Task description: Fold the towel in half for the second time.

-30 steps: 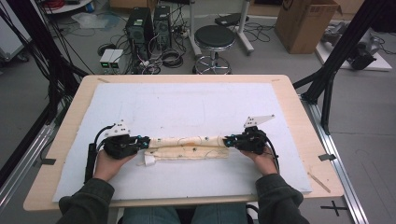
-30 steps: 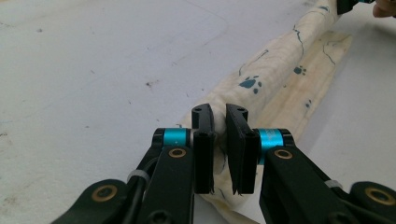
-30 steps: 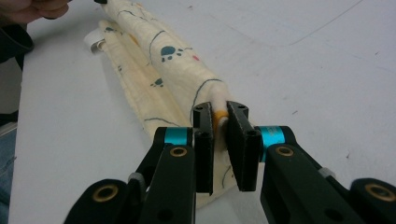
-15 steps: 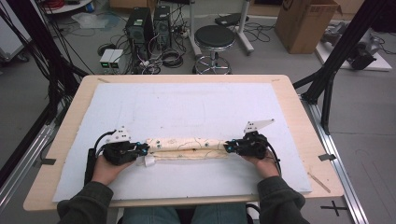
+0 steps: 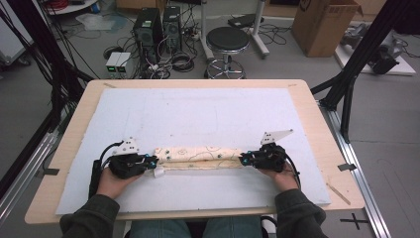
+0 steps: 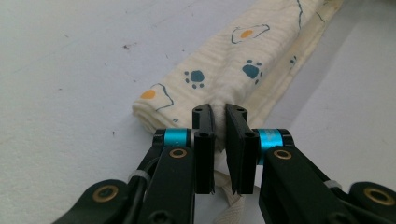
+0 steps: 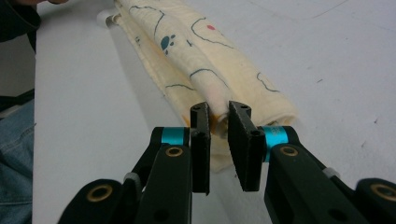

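A cream cloth (image 5: 198, 157) printed with paw marks and egg shapes lies folded into a long narrow band across the near part of the white mat (image 5: 208, 114). My left gripper (image 5: 154, 162) is at its left end, shut on a pinched fold of the cloth (image 6: 224, 70), which shows between the pads of the left gripper (image 6: 219, 112). My right gripper (image 5: 242, 159) is at the other end. In the right gripper view the cloth (image 7: 205, 56) runs away from the right gripper (image 7: 220, 112), whose jaws are shut on a fold at the end.
The mat covers most of a wooden table (image 5: 317, 119). A small white tab (image 5: 158, 172) sticks out at the cloth's left end. Beyond the table stand a stool (image 5: 228, 42), computer towers (image 5: 158, 25) and a cardboard box (image 5: 324, 25). Black frame posts (image 5: 349, 82) flank the table.
Both hands have drifted slightly toward the table's near edge, with the cloth still pinched between them.
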Motion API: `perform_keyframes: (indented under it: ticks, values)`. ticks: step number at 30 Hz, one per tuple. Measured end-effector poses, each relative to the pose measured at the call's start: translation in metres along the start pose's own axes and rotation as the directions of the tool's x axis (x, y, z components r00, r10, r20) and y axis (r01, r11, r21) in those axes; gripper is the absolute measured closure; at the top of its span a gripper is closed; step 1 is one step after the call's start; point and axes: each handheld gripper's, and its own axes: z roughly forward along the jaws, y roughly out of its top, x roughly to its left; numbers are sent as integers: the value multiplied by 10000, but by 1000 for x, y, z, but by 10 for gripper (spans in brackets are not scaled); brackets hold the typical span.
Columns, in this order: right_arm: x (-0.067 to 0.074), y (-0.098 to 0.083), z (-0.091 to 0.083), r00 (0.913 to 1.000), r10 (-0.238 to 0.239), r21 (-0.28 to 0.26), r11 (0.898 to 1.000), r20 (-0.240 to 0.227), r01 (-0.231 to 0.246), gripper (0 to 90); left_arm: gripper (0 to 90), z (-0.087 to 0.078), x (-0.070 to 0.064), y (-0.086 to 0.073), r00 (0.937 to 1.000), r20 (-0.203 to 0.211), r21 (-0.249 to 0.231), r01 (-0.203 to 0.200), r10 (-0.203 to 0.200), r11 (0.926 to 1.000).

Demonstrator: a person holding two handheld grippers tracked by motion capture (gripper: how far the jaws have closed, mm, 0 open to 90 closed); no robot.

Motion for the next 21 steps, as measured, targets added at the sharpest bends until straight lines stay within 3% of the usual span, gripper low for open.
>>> perform_keyframes:
  ticks: [6, 10, 14, 17, 21]
  values:
    - [1, -2, -2, 9999, 89, 58, 9999, -125, -88, 731, 758, -2, -2, -1, 9997, 228, 28, 13, -13, 10000]
    - [3, 1, -7, 9991, 76, -252, 9996, -420, -87, 609, 569, -8, -4, 2, 9984, 564, -467, 105, -78, 9989]
    - [6, 11, -10, 9988, -56, -645, 9979, -481, 25, 562, 484, -13, -5, 10, 9972, 733, -981, 196, -125, 9950]
    - [7, 20, -6, 9986, -79, -550, 9985, -514, 50, 588, 487, -12, -5, 19, 9973, 713, -1224, 273, -186, 9921]
    - [9, 35, 11, 9987, -373, -111, 9993, -350, 369, 690, 688, 1, -3, 29, 9983, 480, -920, 383, -339, 9950]
